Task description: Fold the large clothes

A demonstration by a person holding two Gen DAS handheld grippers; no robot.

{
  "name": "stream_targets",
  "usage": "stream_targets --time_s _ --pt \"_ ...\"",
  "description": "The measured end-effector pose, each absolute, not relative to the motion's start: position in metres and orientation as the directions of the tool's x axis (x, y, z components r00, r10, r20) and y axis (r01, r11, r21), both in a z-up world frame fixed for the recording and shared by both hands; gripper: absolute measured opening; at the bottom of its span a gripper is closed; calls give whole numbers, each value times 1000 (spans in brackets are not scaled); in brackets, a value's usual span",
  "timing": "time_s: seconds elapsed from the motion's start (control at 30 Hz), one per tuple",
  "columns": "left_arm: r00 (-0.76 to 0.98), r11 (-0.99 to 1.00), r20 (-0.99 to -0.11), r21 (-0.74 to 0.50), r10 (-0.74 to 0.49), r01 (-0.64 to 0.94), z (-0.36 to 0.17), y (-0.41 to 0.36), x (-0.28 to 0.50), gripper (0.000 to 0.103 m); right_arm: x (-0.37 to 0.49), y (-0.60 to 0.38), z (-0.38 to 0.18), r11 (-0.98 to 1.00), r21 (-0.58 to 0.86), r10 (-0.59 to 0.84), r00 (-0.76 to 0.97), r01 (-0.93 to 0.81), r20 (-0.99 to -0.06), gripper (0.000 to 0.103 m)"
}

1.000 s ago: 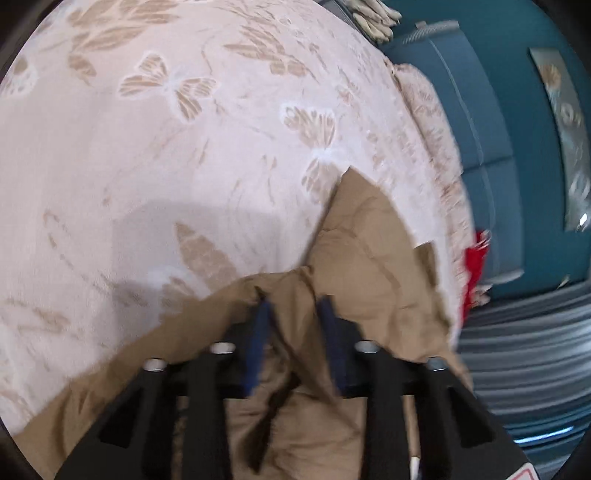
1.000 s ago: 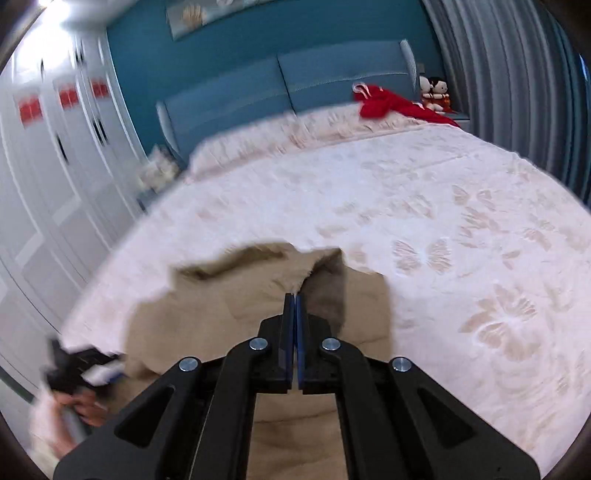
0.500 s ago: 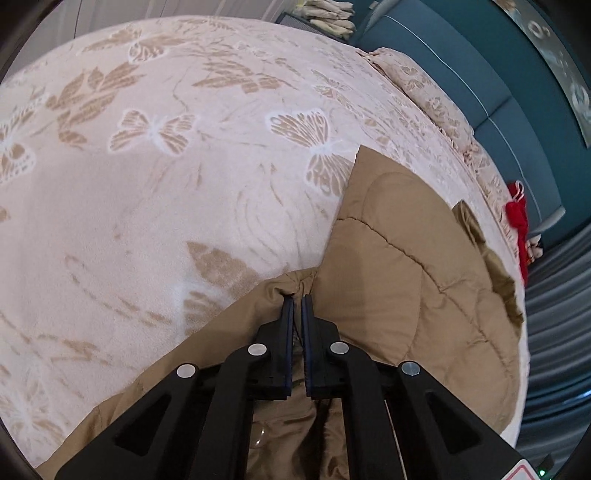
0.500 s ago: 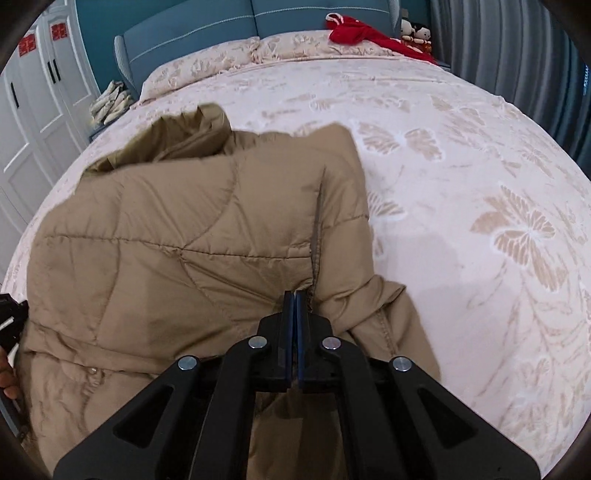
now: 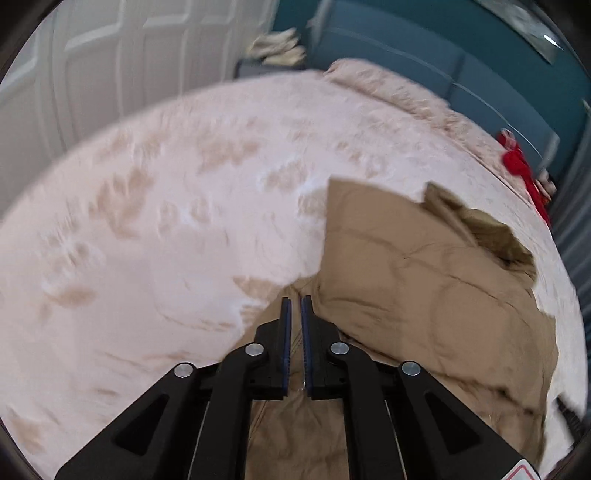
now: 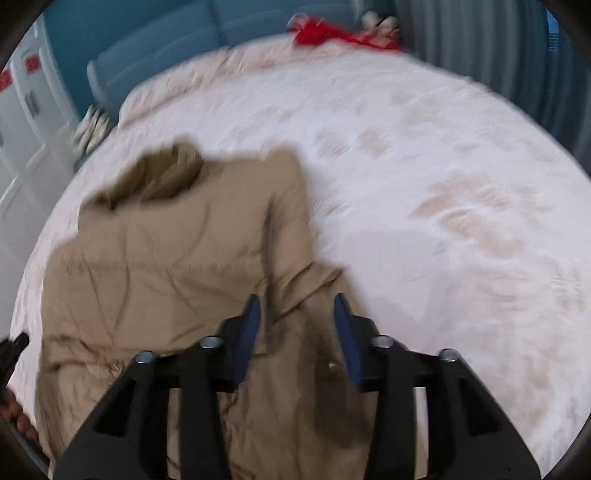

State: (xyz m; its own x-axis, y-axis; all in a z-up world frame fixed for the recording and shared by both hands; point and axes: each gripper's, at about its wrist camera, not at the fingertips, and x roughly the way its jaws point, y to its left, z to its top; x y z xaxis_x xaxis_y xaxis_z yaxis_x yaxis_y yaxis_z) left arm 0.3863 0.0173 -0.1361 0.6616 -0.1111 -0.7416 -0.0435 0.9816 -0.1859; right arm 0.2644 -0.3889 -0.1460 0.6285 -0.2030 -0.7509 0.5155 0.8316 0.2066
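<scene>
Left wrist view shows the left claw with its jaws nearly together over a fabric edge of the tan quilted coat, though whether cloth is actually pinched there I cannot tell. The coat lies spread on the bed, hood toward the headboard. The right claw stands wide, gripping nothing. Risk: with only one side possibly held, pulling could drag the slippery coat askew and undo the fold. Motion blur hides finer detail.

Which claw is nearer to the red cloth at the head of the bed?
Neither clearly. Both the left claw and the right claw hang over the tan jacket, with the red cloth far up the bed.
</scene>
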Motion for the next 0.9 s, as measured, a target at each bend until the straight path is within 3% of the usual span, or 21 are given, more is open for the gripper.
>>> stream_targets --time_s 0.23,0.27,0.4,0.57,0.9 --pt "652 970 -720 -215 -238 117 -99 -59 403 32 298 -325 -103 905 269 -57 721 329 -691 38" --pt "639 968 -728 -207 -250 143 -101 -75 408 32 311 -311 -103 919 260 -40 727 296 -686 37" --pt "594 971 -768 -174 -239 166 -124 -113 422 32 340 -291 -120 920 272 -13 716 282 -697 15" --pt "569 980 -800 -118 -190 161 -162 -122 422 32 358 -286 -162 900 332 72 655 283 -753 12" --pt "604 980 -783 -37 -150 196 -190 -120 397 32 339 -270 -194 936 266 66 627 231 -776 8"
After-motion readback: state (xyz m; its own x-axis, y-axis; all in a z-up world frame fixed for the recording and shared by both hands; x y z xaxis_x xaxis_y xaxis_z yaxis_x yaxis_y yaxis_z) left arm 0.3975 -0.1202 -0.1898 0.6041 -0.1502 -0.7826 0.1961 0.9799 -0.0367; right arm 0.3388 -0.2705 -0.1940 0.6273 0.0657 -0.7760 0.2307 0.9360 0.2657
